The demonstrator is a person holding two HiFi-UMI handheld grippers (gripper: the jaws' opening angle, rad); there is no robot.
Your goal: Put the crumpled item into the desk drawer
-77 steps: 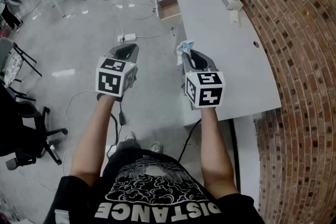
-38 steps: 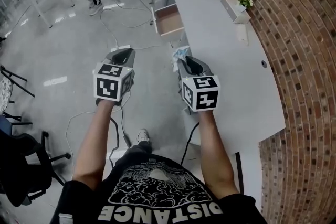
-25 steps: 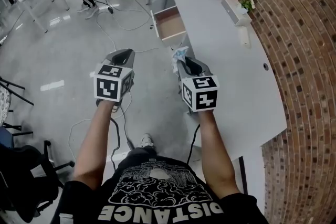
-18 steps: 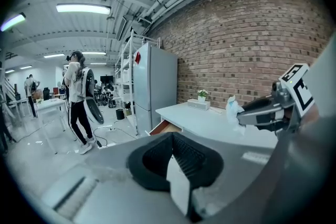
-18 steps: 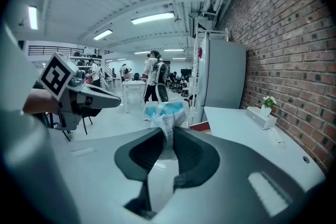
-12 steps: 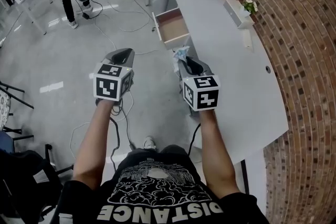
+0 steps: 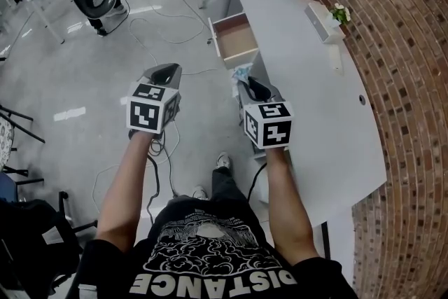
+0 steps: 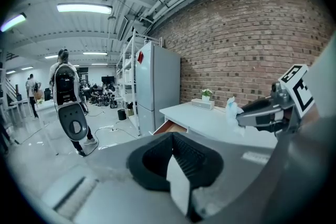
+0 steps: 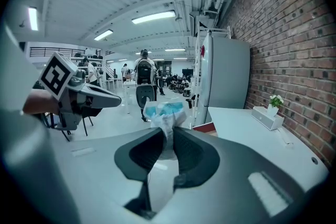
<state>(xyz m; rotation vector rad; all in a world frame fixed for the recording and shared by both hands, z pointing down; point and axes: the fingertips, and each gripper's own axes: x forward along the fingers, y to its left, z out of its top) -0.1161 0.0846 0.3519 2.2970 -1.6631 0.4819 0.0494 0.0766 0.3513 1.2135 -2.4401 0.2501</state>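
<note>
The left gripper hangs above the floor, jaws pressed together on nothing. At its 3 o'clock, the right gripper pinches the crumpled paper beside the desk. The open drawer lies at the paper's 12 o'clock.

Bright, even light from ceiling tubes; glare on the floor; my gripper views bulge, corners black.
</note>
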